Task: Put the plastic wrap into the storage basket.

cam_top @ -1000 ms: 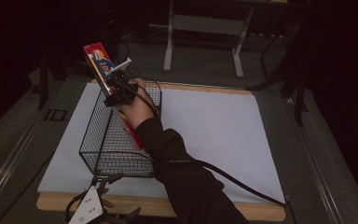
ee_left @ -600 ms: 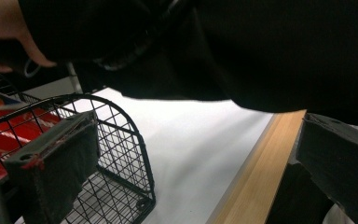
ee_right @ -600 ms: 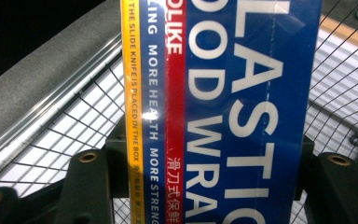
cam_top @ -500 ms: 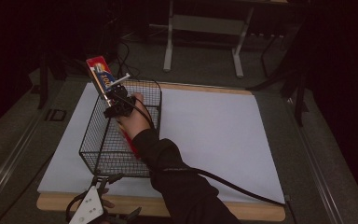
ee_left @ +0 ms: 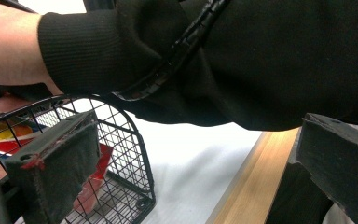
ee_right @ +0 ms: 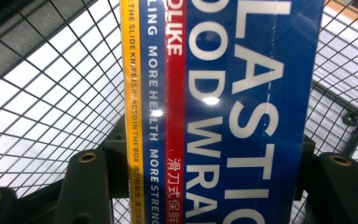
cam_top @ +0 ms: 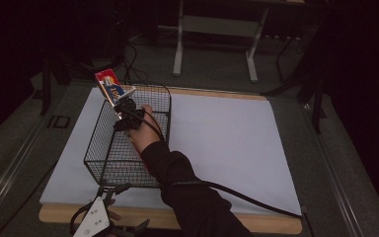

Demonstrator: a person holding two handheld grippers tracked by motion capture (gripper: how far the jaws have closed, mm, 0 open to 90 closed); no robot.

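- Blue-and-red plastic wrap box (cam_top: pixel 110 87): clamped in right gripper (cam_top: pixel 125 109) jaws, tilted over wire basket (cam_top: pixel 96 158) far rim.
- Left gripper (cam_top: pixel 109 223): jaws apart, at the basket's near corner on the white surface (cam_top: pixel 227 143).

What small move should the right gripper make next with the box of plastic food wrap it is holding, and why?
Probably lower it a little further into the wire basket. The right gripper is shut on the plastic food wrap box, whose upper end tilts out above the basket's far left rim, and mesh lies behind the box in the right gripper view. Letting go now could tip it over the rim.
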